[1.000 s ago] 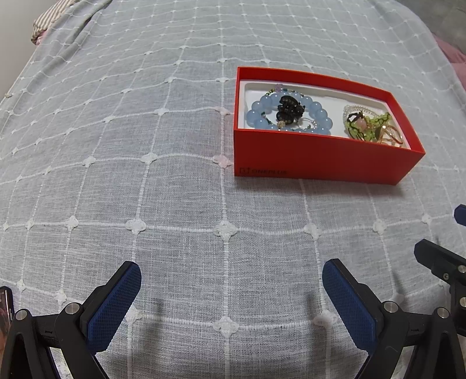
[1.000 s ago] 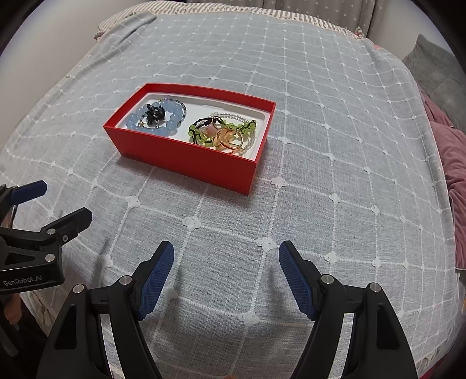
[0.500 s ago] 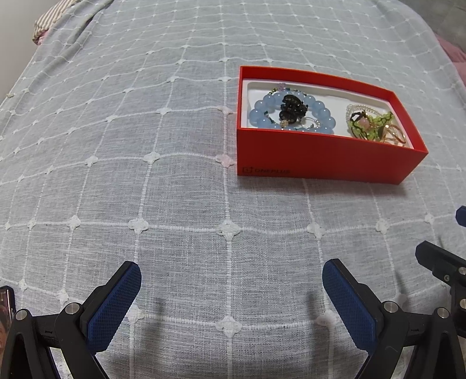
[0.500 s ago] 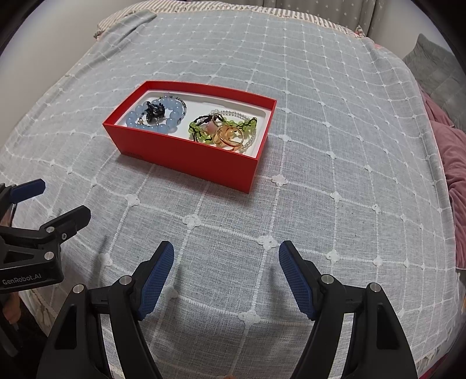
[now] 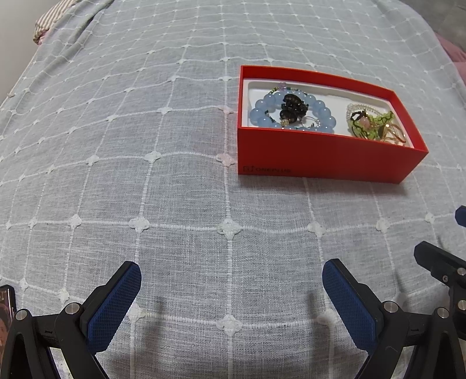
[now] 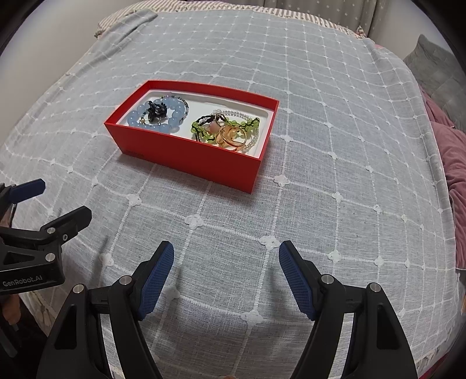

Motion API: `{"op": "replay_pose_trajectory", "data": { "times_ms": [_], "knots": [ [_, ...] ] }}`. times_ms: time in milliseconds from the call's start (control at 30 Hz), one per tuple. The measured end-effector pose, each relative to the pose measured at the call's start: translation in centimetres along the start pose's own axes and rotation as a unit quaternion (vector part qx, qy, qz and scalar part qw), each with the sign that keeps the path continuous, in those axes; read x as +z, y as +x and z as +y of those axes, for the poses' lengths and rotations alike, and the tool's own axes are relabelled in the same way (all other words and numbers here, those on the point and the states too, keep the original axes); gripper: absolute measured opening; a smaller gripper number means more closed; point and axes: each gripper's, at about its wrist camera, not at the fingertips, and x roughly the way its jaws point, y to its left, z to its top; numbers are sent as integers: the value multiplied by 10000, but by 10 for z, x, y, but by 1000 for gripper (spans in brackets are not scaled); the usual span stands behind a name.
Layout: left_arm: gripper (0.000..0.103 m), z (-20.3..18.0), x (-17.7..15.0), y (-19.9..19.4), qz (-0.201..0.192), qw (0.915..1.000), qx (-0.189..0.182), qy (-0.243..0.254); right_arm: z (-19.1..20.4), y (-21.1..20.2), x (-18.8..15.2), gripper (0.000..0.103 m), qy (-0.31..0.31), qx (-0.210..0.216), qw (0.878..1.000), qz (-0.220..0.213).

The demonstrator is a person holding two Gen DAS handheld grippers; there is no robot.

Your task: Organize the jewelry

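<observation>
A red box (image 5: 320,154) (image 6: 186,157) with a white lining rests on a grey checked bedcover. Inside it lie a blue bead bracelet (image 5: 262,113) (image 6: 174,118) with a black piece (image 5: 292,108) on it, and to its right a green bead bracelet (image 5: 375,124) (image 6: 204,128) tangled with gold rings (image 6: 233,137). My left gripper (image 5: 231,277) hovers open over bare cover, well short of the box. My right gripper (image 6: 226,256) is open too, nothing between its fingers, also short of the box. In the right wrist view the left gripper (image 6: 52,210) shows at the left edge.
The grey bedcover (image 6: 335,116) spreads wide around the box. Striped bedding (image 5: 49,20) lies at the far left corner. A pink blanket (image 6: 454,163) and a grey cushion (image 6: 437,67) lie along the right side. A pale wall runs on the left.
</observation>
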Motion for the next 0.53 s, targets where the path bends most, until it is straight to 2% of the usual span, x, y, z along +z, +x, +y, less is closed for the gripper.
{"op": "replay_pose_trajectory", "data": {
  "times_ms": [533],
  "knots": [
    [102, 4, -8, -2, -73, 10000, 5, 60, 3, 3, -3, 77, 5, -47, 10000, 1]
  ]
}}
